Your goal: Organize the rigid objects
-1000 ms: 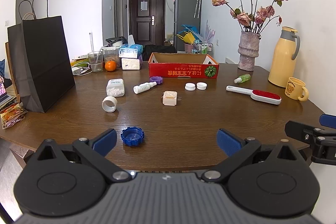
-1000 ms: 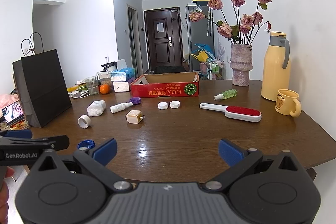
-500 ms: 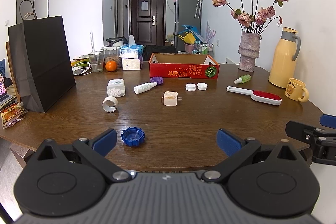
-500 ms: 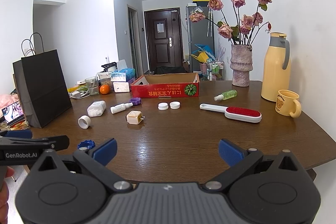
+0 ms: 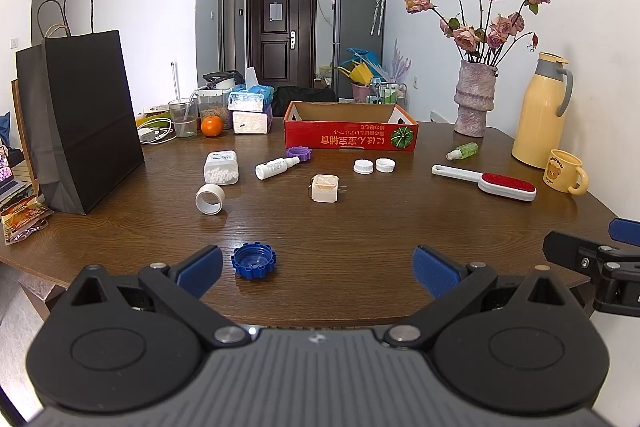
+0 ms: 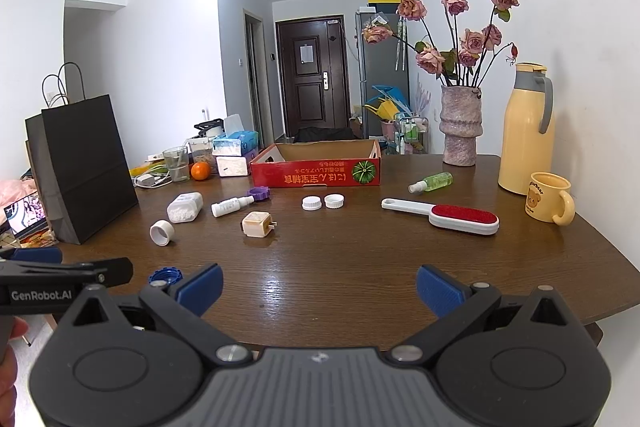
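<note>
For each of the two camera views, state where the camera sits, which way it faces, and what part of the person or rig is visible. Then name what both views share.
Left wrist: sits on the left hand-held gripper, open, faces across the table toward the red box; the right hand-held gripper's tip shows at right.
Right wrist: sits on the right hand-held gripper, open, faces the same way from further right; the left gripper and fingers show at left.
Shared: box, blue cap, lint brush, vase.
</note>
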A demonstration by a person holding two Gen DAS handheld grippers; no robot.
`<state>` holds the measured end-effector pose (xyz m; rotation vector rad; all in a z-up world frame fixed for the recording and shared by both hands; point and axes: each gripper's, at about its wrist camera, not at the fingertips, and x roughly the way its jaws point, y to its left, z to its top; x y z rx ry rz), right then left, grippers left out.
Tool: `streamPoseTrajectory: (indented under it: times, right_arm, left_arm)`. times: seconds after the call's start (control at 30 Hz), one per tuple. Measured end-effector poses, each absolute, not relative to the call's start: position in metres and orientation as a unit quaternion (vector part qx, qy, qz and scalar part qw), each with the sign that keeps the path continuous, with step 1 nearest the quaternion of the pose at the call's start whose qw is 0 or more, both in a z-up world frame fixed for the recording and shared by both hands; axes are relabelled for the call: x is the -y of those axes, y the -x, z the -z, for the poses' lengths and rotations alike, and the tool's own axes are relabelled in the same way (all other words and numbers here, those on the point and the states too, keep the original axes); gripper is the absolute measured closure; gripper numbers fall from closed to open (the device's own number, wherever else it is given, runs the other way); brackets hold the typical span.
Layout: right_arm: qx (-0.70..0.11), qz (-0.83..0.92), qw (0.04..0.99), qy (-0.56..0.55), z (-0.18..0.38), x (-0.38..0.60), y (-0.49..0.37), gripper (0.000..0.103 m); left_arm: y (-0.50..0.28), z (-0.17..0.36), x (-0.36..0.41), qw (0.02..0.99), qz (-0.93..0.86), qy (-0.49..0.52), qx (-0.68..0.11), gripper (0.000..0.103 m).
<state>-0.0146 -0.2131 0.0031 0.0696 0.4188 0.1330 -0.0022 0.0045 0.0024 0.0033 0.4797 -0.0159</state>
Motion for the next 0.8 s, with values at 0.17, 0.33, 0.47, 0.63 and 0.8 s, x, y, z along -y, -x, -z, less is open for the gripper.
streamPoseTrajectory:
  times: [0.17, 0.33, 0.47, 0.63, 0.8]
  right_arm:
    - [-0.207, -0.066, 0.975, -0.034, -0.0029, 0.2129, 0.0147, 0.000]
    - [-0.207, -0.066, 0.976, -0.034, -0.0034, 0.2128, 0.0147, 0.000]
    - [-0.207, -0.065, 0.975, -0.034, -0.0057, 0.2097, 0.0163, 0.000]
    - [-0.207, -0.065, 0.975, -0.034, -0.0053, 0.2100, 0.0162, 0.000]
    - [-0.208, -0.065, 0.975, -0.033, -0.0048, 0.2102, 0.0161, 0.000]
  left_arm:
    - [0.0023, -0.0025, -0.0045, 0.971, 0.008, -0.002, -0.237, 0.000]
    - [0.0025, -0.0025, -0.0048, 0.971, 0.008, -0.001, -0.238, 0.000]
    - [0.0025, -0.0024, -0.0047, 0.971, 0.008, -0.001, -0.237, 0.000]
    - [0.0026, -0.0024, -0.0051, 0.971, 0.008, -0.001, -0.237, 0.000]
    - [0.0026, -0.0024, -0.0050, 0.972, 0.008, -0.002, -0.237, 0.000]
